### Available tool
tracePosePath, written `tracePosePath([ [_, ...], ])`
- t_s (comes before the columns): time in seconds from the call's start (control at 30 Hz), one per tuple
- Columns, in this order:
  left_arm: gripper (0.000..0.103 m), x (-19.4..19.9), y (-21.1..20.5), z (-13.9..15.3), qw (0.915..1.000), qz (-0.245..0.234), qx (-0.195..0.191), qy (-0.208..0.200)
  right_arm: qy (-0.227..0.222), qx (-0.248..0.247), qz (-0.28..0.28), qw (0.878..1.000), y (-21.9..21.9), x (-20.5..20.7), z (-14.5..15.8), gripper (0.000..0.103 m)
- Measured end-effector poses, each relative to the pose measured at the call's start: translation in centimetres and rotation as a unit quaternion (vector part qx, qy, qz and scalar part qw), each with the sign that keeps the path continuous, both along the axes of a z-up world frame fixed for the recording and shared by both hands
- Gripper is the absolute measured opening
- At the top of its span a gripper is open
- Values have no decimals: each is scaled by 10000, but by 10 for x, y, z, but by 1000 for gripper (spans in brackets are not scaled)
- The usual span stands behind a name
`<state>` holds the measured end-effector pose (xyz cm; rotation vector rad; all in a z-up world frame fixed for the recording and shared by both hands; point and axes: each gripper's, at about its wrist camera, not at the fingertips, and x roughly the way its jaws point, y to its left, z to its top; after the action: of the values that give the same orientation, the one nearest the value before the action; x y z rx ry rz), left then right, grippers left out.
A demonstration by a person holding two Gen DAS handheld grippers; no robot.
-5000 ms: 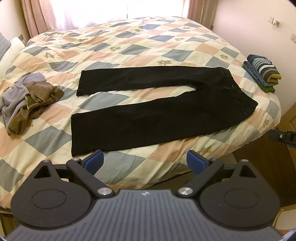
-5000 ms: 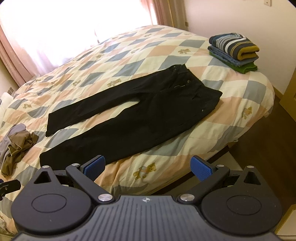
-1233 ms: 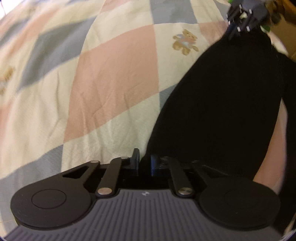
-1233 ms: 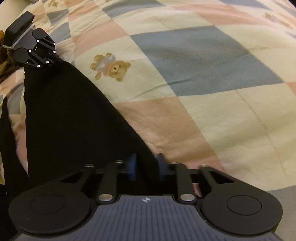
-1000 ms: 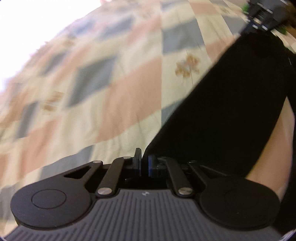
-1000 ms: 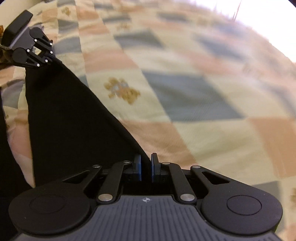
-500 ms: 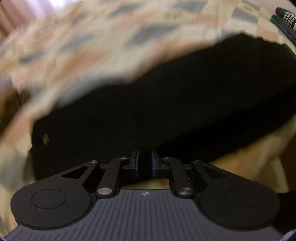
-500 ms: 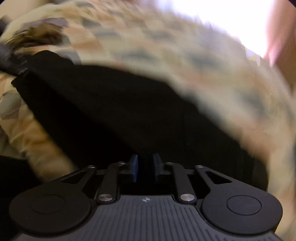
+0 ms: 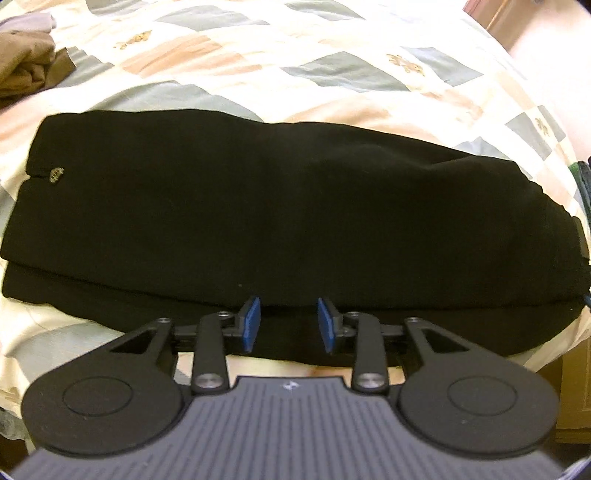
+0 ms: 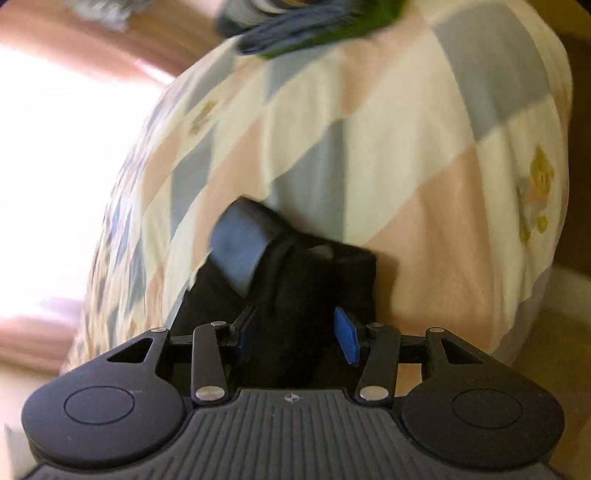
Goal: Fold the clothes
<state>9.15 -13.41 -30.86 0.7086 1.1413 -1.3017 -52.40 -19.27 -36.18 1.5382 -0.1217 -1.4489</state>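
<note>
black trousers just beyond hand-held gripper

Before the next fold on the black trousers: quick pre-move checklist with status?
1. Black trousers folded over on the quilt, layers stacked: ok.
2. Left gripper letting go: jaws opening, pads clear of the cloth: ok.
3. Right gripper letting go: jaws opening; dark cloth lies between them, contact cannot be told.
4. Near edges aligned: not ok, lower layer sticks out towards the camera.
5. Brown clothes clear of the trousers: ok.
6. Folded stack clear of the work area: ok.
</note>
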Motion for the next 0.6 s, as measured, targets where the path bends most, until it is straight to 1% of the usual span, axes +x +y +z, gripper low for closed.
tracePosePath([
  [0.03, 31, -1, 1, -2, 10000, -16, 17, 54, -133, -16, -71, 9999, 2, -2, -5, 47],
  [0.07, 31, -3, 1, -4, 9999, -18, 31, 121, -246, -30, -94, 9996, 0, -1, -8, 43],
  [0.1, 31, -4, 1, -5, 9998, -16, 45, 189, -158, 1, -63, 9999, -4, 4, -6, 30],
  [0.17, 31, -2, 4, -7, 9991, 39, 39, 428, 246, -151, 142, 9995, -6, 12, 12, 16],
  [0.2, 31, -2, 6, -7, 9983, 114, 19, 574, 361, -298, 216, 9987, -3, 10, 23, 15],
  [0.23, 31, 2, 8, -8, 9963, 302, -4, 808, 477, -390, 308, 9976, 1, 9, 34, 15],
  [0.27, 34, 7, 11, -10, 9931, 511, -26, 1056, 594, -439, 414, 9964, 5, 11, 45, 15],
  [0.3, 41, 12, 13, -11, 9888, 720, -47, 1304, 723, -420, 539, 9950, 7, 13, 51, 15],
  [0.33, 42, 20, 16, -16, 9820, 1062, -72, 1562, 904, -313, 688, 9930, 7, 15, 52, 15],
  [0.37, 42, 29, 20, -21, 9728, 1429, -96, 1819, 1039, -189, 786, 9913, 7, 15, 47, 15],
  [0.4, 42, 38, 23, -26, 9642, 1766, -123, 1973, 1021, -75, 790, 9916, 5, 15, 38, 15],
  [0.43, 42, 50, 27, -30, 9549, 2136, -182, 2056, 865, 8, 689, 9939, 3, 14, 28, 16],
  [0.47, 42, 63, 32, -32, 9464, 2446, -264, 2093, 666, 46, 526, 9964, 2, 11, 18, 18],
  [0.5, 42, 78, 39, -32, 9372, 2778, -374, 2073, 494, 72, 369, 9981, 2, 9, 12, 25],
  [0.53, 42, 93, 45, -33, 9268, 3114, -489, 2041, 338, 103, 223, 9991, 5, 8, 7, 29],
  [0.6, 37, 125, 58, -33, 9021, 3769, -737, 1967, 162, 123, 26, 9998, 8, 9, 0, 30],
])
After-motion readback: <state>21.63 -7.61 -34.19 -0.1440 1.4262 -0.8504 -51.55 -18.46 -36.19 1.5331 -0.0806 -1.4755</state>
